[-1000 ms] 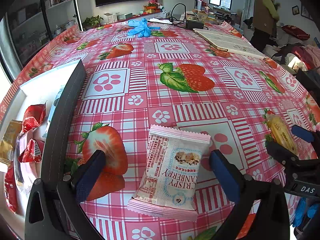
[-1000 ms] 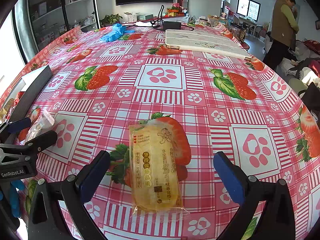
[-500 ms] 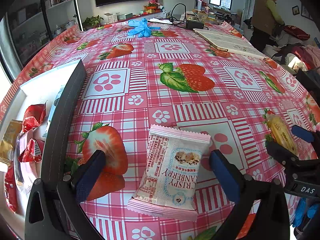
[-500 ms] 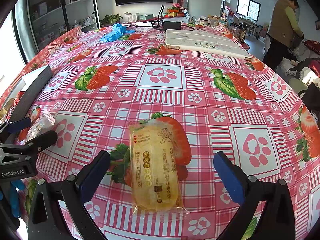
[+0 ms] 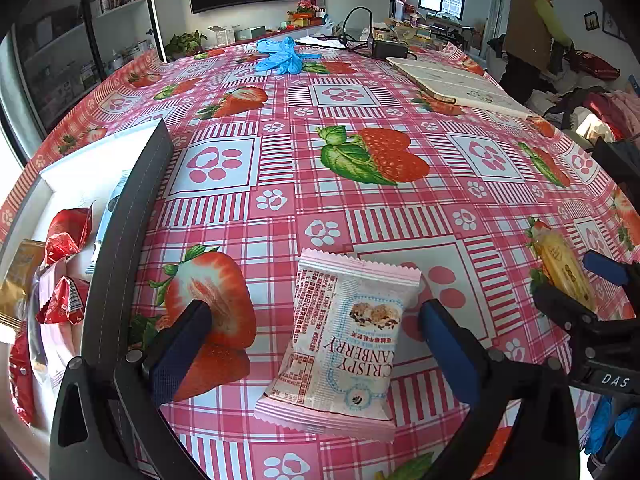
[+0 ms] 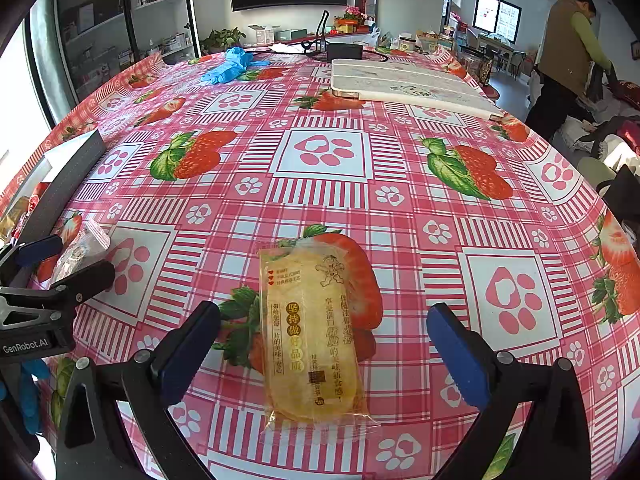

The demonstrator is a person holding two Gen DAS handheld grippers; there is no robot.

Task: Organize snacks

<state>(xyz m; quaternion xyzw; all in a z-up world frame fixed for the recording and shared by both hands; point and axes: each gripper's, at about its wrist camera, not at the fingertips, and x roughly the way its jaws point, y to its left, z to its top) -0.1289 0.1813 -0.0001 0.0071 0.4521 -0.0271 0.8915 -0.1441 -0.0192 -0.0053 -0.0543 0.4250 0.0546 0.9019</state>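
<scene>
Pink-and-red plaid oilcloth with strawberries and paw prints covers the surface (image 5: 360, 80), and two snacks are left loose on it. The left claw (image 5: 316, 344) is spread wide, its blue pads either side of a pink cranberry crisp packet (image 5: 344, 344) lying flat, not touching it. The right claw (image 6: 324, 348) is likewise spread around a yellow clear-wrapped biscuit packet (image 6: 312, 336), also flat and untouched. At the left edge sits a white tray with a dark rim (image 5: 120, 240), already holding several red and gold wrapped sweets (image 5: 64, 240), so part of the sorting looks done; the two packets under the claws still need lifting and moving over, by my reading. Compared with a second earlier, neither claw nor packet has shifted; only the person in a brown vest (image 5: 528, 28) across the room has bent further toward the bags beside them.
</scene>
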